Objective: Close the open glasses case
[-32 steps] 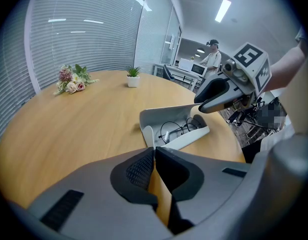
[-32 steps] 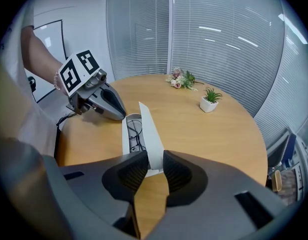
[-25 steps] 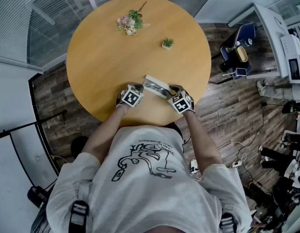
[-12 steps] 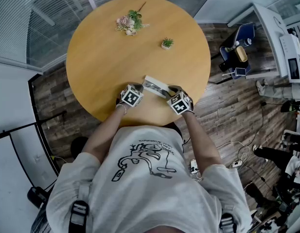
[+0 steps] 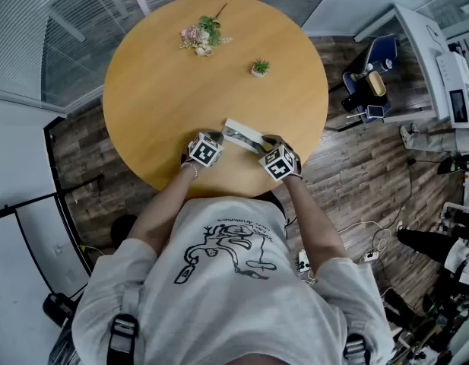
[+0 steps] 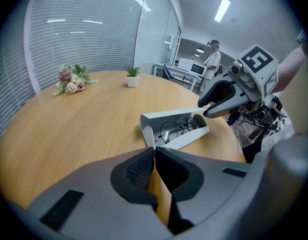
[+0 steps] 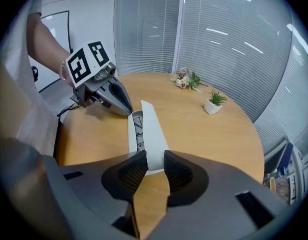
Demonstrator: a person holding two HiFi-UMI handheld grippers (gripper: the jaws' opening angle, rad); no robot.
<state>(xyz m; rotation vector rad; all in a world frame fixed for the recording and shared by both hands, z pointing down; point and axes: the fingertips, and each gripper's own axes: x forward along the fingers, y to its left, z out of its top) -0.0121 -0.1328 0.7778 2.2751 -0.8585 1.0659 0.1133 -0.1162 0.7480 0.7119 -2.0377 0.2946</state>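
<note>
Open white hard-shell glasses case [image 5: 243, 134] near the round wooden table [image 5: 158, 90] edge, likely light, rigid, slippery, best pushed at its raised lid; left gripper [image 6: 154, 153] clenched empty; right gripper [image 7: 152, 160], jaws just opening, loosely straddles its end.

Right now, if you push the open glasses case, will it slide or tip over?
Probably slides: the glasses case lies flat on the smooth table. Its raised lid would likely swing shut. It looks stiff, not floppy.
</note>
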